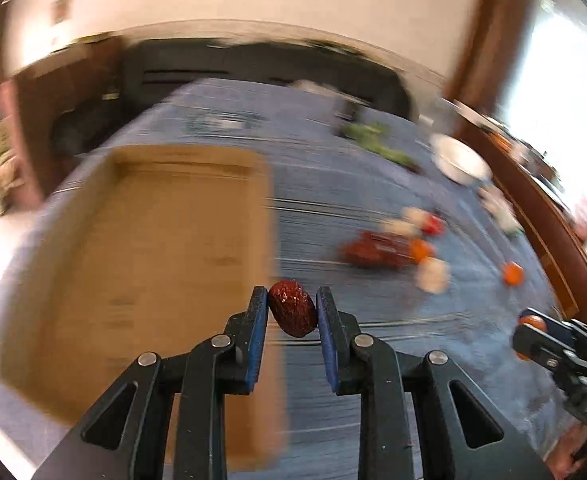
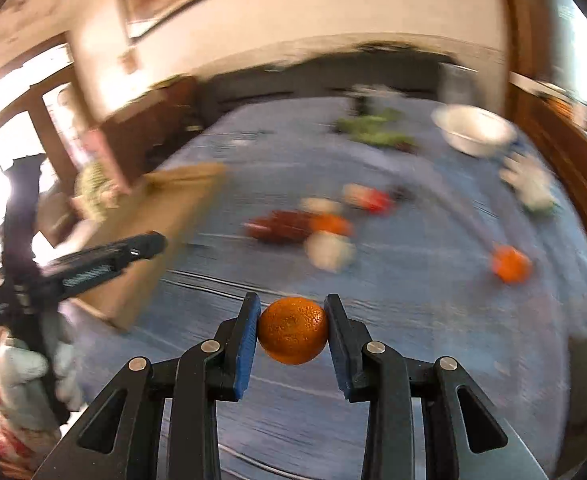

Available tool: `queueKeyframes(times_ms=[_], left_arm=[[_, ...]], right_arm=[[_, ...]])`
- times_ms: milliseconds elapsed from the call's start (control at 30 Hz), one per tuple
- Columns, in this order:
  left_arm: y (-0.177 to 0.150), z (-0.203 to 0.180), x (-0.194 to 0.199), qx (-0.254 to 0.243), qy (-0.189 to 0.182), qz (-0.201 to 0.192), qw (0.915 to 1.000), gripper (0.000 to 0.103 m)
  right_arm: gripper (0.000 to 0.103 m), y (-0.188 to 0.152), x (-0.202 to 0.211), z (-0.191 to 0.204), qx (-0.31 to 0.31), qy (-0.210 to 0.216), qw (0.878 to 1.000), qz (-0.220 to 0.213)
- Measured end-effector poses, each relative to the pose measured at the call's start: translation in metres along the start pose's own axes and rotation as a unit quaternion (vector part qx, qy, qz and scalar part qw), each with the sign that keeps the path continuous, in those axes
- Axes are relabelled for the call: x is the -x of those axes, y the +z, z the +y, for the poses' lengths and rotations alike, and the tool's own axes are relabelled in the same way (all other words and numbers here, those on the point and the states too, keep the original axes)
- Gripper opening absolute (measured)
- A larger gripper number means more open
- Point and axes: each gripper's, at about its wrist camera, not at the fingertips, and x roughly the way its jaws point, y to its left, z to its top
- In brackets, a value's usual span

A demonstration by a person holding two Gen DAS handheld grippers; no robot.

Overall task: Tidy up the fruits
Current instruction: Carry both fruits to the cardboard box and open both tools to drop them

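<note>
My left gripper [image 1: 292, 300] is shut on a wrinkled dark red date [image 1: 293, 309], held above the right edge of a brown cardboard box [image 1: 153, 264]. My right gripper [image 2: 293, 304] is shut on an orange [image 2: 293, 330] above the blue cloth. The right gripper also shows at the right edge of the left wrist view [image 1: 533, 336]; the left gripper shows at the left of the right wrist view [image 2: 149, 244]. A blurred pile of red dates [image 2: 281, 226], an orange [image 2: 331, 224] and pale fruits [image 2: 329, 250] lies mid-table. Another orange [image 2: 511, 265] lies apart at the right.
A white bowl [image 2: 473, 130] stands at the far right on the blue tablecloth [image 2: 413, 320]. Green leafy items [image 2: 377, 130] lie at the back. A wooden rail [image 1: 533, 216] runs along the table's right side. A dark sofa [image 1: 253, 64] stands behind the table.
</note>
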Motion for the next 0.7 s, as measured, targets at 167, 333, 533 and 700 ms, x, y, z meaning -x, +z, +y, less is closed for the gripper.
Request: queueKeyframes(times_ms=[167,333,533,700], left_arm=[[-0.002,0.076,0.016,0.057,0.079,-0.005,0.9953,0.024],[-0.01,0.124,0.011,0.088,0.126,0.012,0.988,0.024],[-0.02,0.14,-0.002,0.097,0.127,0.029,0.9867,0.024],[-0.024,0.14,0.001,0.096,0.128,0.023,0.9868,0.025]], right_arm=[[0.037,0.023,-0.034,0.089,0.071,0.104,0.992,0.013],[0.037,0.026,-0.083,0.159,0.135,0.136,0.981,0.042],[0.037,0.015,-0.136,0.179,0.146,0.129,0.977,0.088],[0.037,0.011,-0.16,0.182,0.145,0.116,0.977,0.106]])
